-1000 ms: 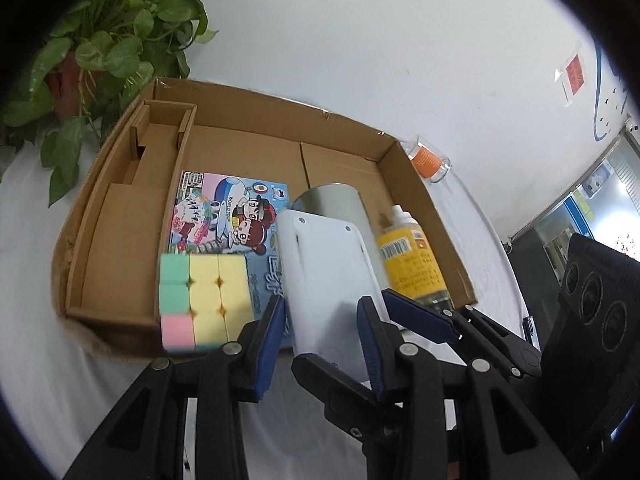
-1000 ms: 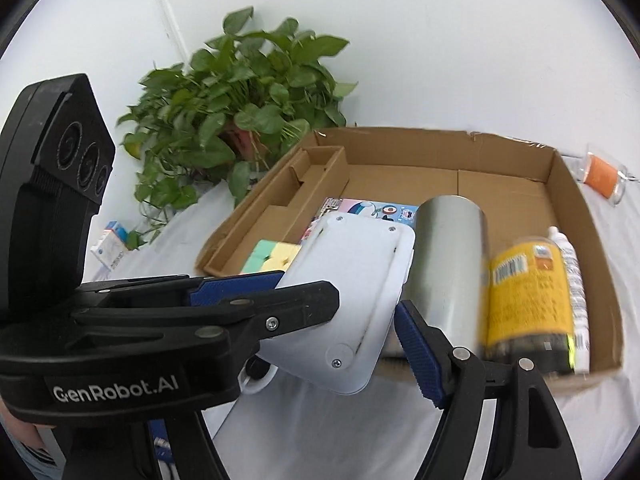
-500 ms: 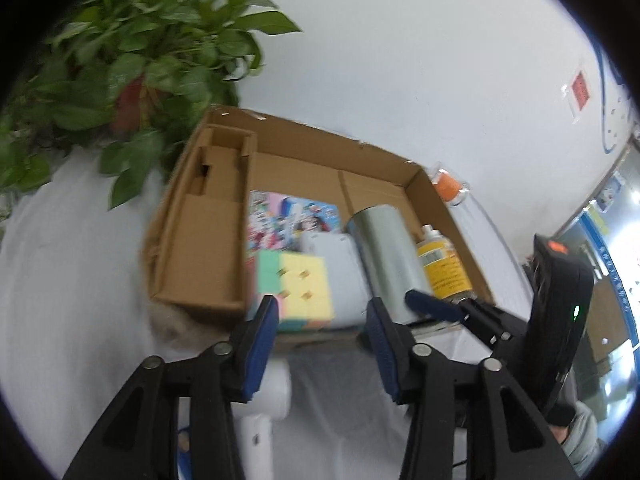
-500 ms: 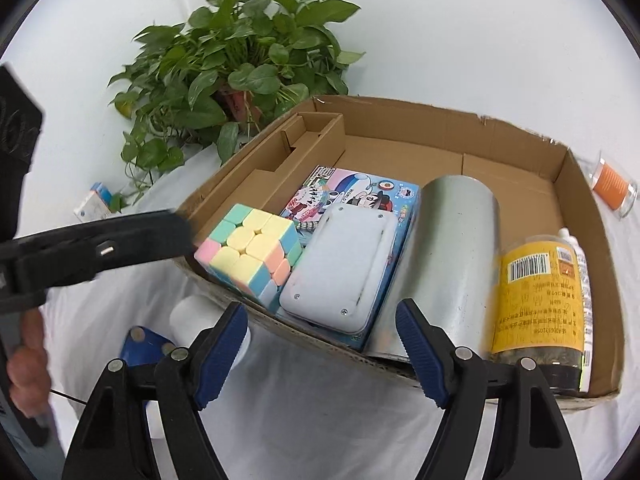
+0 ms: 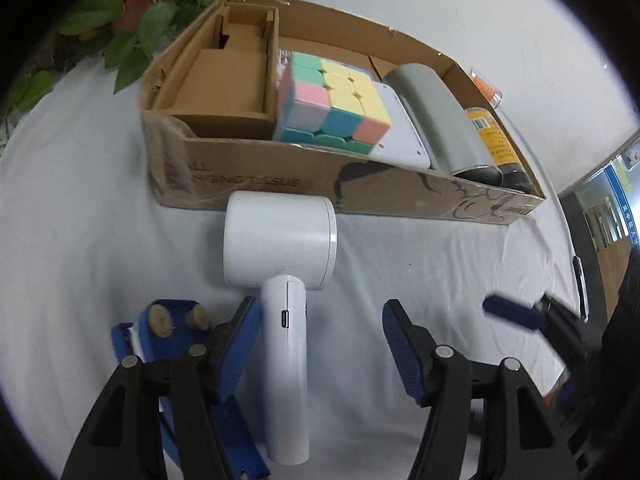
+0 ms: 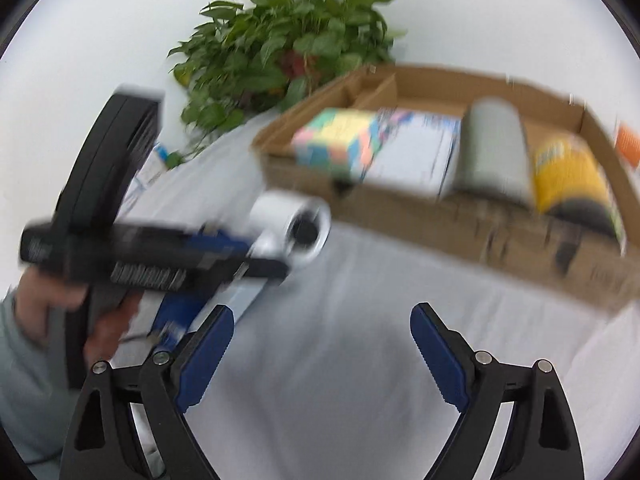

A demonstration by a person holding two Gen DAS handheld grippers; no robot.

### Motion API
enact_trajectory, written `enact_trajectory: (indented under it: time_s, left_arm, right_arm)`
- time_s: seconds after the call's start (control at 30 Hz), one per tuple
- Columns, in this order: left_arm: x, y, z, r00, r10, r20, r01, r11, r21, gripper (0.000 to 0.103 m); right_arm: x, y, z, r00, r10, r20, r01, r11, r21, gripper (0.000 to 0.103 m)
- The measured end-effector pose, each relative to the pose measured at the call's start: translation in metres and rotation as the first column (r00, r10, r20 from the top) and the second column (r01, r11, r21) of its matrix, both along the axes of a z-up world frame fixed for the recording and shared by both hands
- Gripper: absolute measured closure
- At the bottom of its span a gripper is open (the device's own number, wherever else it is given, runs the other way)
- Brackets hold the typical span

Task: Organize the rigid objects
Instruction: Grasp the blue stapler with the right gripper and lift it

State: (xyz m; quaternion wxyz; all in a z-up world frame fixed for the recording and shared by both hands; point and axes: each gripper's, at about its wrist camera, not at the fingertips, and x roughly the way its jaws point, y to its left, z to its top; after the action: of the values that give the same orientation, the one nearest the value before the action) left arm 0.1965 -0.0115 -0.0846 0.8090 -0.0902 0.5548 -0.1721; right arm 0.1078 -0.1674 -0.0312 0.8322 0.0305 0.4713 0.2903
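Note:
A white handheld device (image 5: 280, 268) with a round head lies on the white cloth in front of the cardboard box (image 5: 320, 178). My left gripper (image 5: 320, 344) is open, its fingers either side of the device's handle, apart from it. The box holds a pastel cube (image 5: 332, 108), a white flat case (image 5: 400, 132), a grey metal cylinder (image 5: 436, 120) and a yellow-labelled bottle (image 5: 496, 146). My right gripper (image 6: 320, 352) is open and empty above bare cloth, to the right of the left gripper. The right wrist view is blurred; the device (image 6: 288, 220) and the box (image 6: 440, 216) show there.
A blue object (image 5: 168, 332) with two wooden pegs lies left of the device's handle. A potted plant (image 6: 288, 48) stands behind the box's left corner. An orange-capped jar (image 5: 486, 90) lies behind the box on the right. A doorway shows at the far right.
The white case was let go and now lies in the box. Both grippers have pulled back from the box and lowered; the left one now straddles the white device's handle.

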Motion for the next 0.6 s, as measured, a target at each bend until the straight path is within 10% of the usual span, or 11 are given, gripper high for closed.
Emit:
enact_trajectory:
  time_s: [0.6]
  left_arm:
    - [-0.034,-0.020,0.010,1.000,0.031,0.005,-0.030,0.991,-0.128,0.041]
  right_arm:
    - [-0.031,-0.022,-0.009,0.999,0.043,-0.015,-0.043,0.999,0.013,0.033]
